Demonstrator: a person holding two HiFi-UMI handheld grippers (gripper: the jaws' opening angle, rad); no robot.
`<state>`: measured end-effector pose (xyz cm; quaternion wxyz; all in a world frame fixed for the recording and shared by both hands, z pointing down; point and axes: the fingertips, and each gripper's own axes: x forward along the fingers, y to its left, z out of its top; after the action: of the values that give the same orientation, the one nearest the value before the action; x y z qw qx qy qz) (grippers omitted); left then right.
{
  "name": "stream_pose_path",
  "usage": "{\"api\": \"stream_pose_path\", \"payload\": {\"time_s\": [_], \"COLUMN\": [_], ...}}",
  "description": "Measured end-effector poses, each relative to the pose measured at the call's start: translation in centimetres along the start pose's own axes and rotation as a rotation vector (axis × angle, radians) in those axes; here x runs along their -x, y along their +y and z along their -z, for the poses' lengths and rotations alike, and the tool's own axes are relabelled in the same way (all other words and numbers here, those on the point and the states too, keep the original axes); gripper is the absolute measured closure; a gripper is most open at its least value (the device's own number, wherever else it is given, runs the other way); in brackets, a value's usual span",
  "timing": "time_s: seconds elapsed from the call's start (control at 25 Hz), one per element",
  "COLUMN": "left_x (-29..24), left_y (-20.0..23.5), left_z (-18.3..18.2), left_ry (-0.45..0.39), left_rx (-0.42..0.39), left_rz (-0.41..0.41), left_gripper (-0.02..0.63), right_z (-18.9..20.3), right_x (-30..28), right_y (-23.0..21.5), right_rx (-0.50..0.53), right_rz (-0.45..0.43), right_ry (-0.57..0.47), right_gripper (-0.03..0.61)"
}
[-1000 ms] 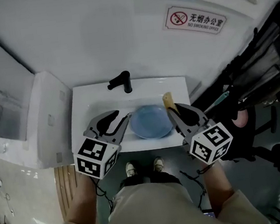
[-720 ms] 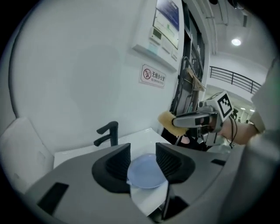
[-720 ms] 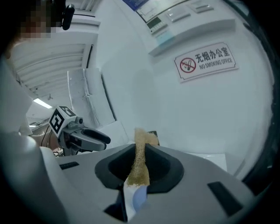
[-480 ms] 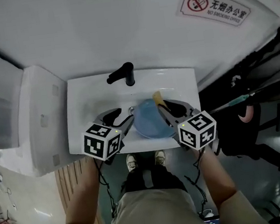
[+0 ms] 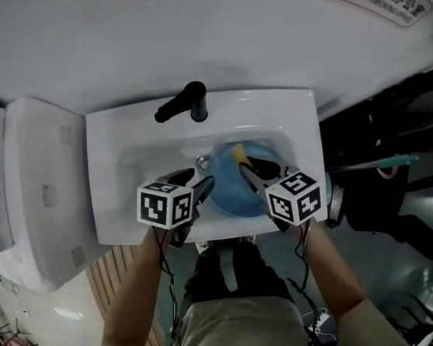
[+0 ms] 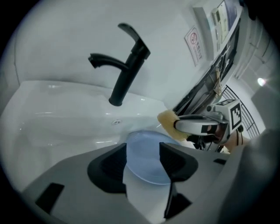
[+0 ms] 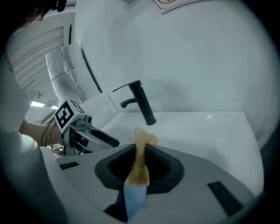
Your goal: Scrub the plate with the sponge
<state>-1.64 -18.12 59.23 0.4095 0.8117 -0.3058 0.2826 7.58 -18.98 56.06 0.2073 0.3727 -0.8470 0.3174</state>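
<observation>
both hands have dropped from above the basin rim to down inside it over the last second. the left gripper [image 5: 192, 181] has just been opening its fingers and they now stand wide apart; its own view shows the near edge of the plate [image 6: 144, 154] lined up in the gap, with neither pad pressing on it. the right gripper [image 7: 140, 168] is clamped flat on the yellow sponge [image 7: 140, 142], whose free end sticks out past the fingers above the plate's far right edge. the blue plate lies in the white sink [image 5: 119, 141], below the black tap [image 5: 192, 101]. judgement: scrubbing has not begun; the left side looks set to take the plate's rim and steady it first.
</observation>
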Motion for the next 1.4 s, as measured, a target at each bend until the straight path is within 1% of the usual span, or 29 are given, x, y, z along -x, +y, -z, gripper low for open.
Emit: {"api": "stream_pose_path", "payload": {"time_s": [0.08,0.16,0.24,0.4,0.48,0.56,0.68,0.8,1.0,1.12,1.28,1.4], "left_x": [-1.7,-3.1,-4.3,-6.2,-6.8,-7.4,-7.9,-8.2,-8.2,-8.1,-8.3,-8.3], "left_y": [0.7,1.5,2.2,2.9,3.1,3.1,3.2,3.3,3.6,3.7,4.2,4.8], "left_z": [1.3,2.4,3.5,5.1,5.9,6.6,7.5,7.6,7.1,6.8,6.8,6.9], "left_ry": [0.055,0.098,0.135,0.210,0.243,0.281,0.324,0.329,0.284,0.261,0.264,0.260], "left_rx": [-0.005,0.006,0.030,0.098,0.104,0.102,0.106,0.117,0.180,0.208,0.190,0.202], "left_rz": [0.004,0.007,0.018,0.066,0.082,0.106,0.125,0.127,0.119,0.128,0.094,0.090], "left_gripper": [0.359,0.356,0.356,0.355,0.359,0.411,0.468,0.476,0.505,0.512,0.528,0.535], "right_z": [1.2,2.3,3.1,4.4,5.1,5.7,6.7,7.4,9.1,10.3,11.1,10.9], "right_x": [-1.2,-2.3,-3.1,-4.0,-4.4,-4.8,-5.5,-6.4,-8.2,-9.7,-11.4,-12.2], "right_y": [-0.5,-0.8,-1.1,-1.7,-1.8,-1.6,-1.3,-0.7,0.6,1.0,1.3,0.6], "right_rx": [-0.004,-0.005,-0.004,-0.009,-0.001,0.014,0.041,0.067,0.150,0.183,0.282,0.286], "right_rz": [-0.003,-0.010,-0.024,-0.045,-0.054,-0.062,-0.077,-0.102,-0.148,-0.160,-0.155,-0.159], "right_ry": [0.031,0.058,0.083,0.118,0.140,0.164,0.204,0.239,0.350,0.411,0.477,0.481], "right_gripper": [0.505,0.505,0.505,0.505,0.505,0.505,0.505,0.505,0.505,0.505,0.503,0.503]}}
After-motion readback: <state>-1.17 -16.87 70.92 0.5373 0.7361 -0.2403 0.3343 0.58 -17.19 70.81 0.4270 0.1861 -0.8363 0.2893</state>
